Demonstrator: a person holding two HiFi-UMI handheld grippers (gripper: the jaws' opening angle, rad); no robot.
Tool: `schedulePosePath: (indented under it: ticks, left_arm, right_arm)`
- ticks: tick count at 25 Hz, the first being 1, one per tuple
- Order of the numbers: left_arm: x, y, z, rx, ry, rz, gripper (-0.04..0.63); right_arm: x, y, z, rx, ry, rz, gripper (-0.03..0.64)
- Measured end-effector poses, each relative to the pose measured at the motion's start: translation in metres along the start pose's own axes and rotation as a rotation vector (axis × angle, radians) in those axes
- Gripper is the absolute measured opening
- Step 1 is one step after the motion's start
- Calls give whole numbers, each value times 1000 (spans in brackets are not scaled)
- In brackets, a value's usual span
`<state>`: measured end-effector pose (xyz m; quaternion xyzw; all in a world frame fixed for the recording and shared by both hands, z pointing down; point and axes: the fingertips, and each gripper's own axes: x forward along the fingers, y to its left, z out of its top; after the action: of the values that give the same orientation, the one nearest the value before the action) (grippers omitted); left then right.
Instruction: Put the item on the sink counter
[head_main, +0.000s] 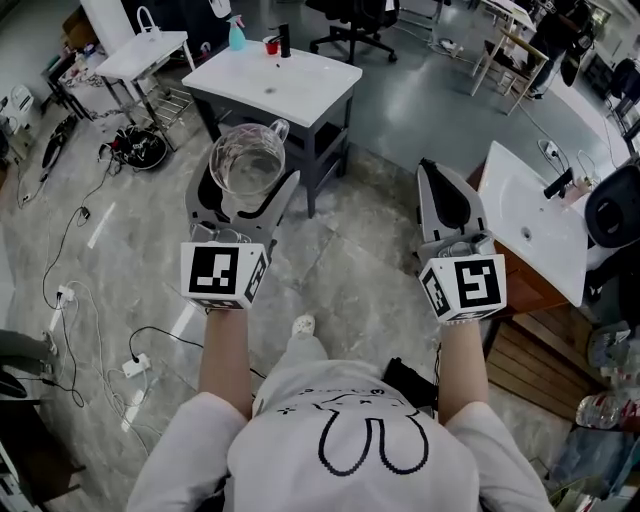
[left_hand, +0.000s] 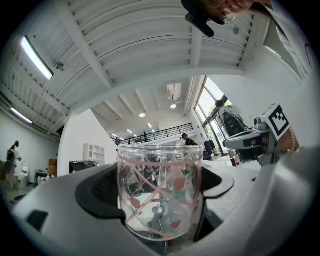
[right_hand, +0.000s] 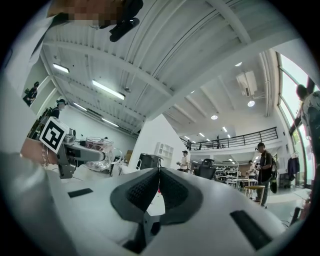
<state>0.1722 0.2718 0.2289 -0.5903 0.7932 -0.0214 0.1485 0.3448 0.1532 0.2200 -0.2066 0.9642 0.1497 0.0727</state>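
Note:
A clear glass cup (head_main: 247, 160) with a handle and a pink and red pattern is held in the air, and my left gripper (head_main: 245, 182) is shut on it. In the left gripper view the glass cup (left_hand: 160, 170) stands upright between the dark pads of the left gripper (left_hand: 159, 192), which stand wide around it. My right gripper (head_main: 432, 170) is level with the left one, shut and empty. Its pads meet at the tips in the right gripper view (right_hand: 159, 176). A white sink counter (head_main: 300, 85) with a black tap lies ahead. A second white sink counter (head_main: 515, 215) is at the right.
Cables and a power strip (head_main: 135, 366) trail over the grey floor at the left. A white table (head_main: 140, 55) and a black office chair (head_main: 355, 25) stand at the back. A blue spray bottle (head_main: 237, 35) and a red cup (head_main: 270, 45) sit on the far counter.

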Motion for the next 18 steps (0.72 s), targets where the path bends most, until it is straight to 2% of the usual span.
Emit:
schedulePosePath:
  ticks: [10, 18]
  left_arm:
    - [101, 94, -32, -10, -18, -73, 456]
    - [153, 138, -49, -22, -28, -117, 457]
  right_arm:
    - [126, -3, -23, -14, 31, -59, 28]
    - [189, -1, -37, -13, 43, -89, 28]
